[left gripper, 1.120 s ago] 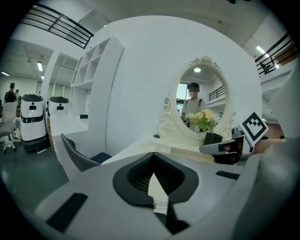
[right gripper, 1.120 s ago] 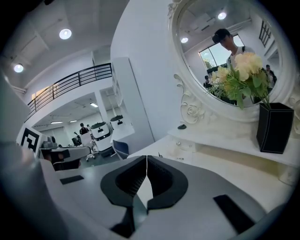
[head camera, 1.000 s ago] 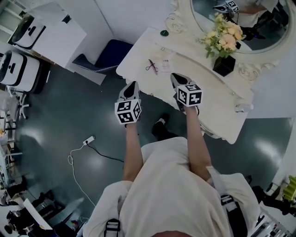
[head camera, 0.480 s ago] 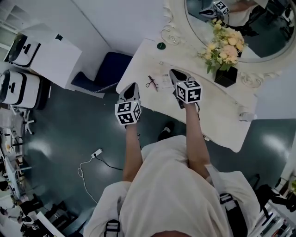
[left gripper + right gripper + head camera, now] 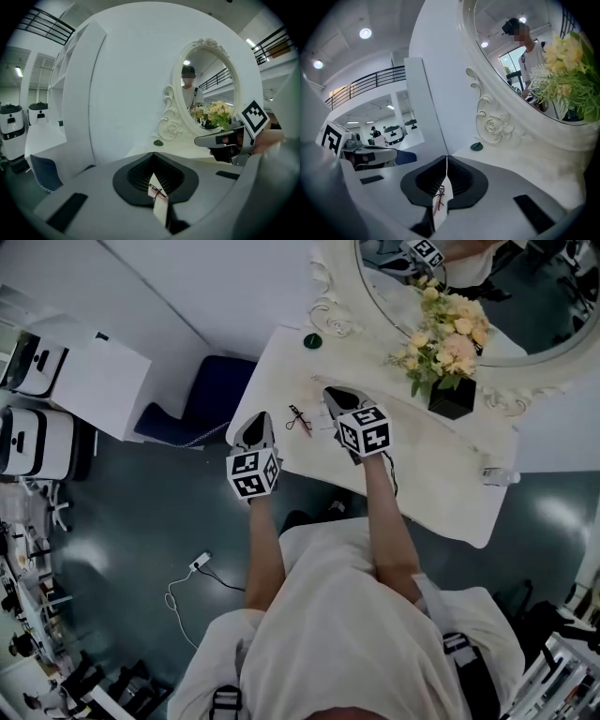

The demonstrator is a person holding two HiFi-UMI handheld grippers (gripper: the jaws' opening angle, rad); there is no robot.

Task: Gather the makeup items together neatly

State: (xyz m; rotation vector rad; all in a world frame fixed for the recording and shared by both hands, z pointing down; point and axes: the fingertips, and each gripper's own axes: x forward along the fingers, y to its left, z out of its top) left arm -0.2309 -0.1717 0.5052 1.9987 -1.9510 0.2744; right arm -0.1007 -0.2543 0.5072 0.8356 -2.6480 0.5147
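Left tongs (image 5: pixel 264 420) and right tongs (image 5: pixel 331 393) are both closed, empty. Between their tips, on the worktop (image 5: pixel 441 465), lies a thin dark makeup tool (image 5: pixel 299 418), roughly parallel to them, about equally near both.

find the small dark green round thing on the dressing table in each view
Head view: the green round thing sits upper middle, at the far left corner of the table.
Left gripper view: near centre, slightly below mid-height.
Right gripper view: just right of centre, slightly below mid-height.
Shared landmark: the carved rose, close beside it in all three.
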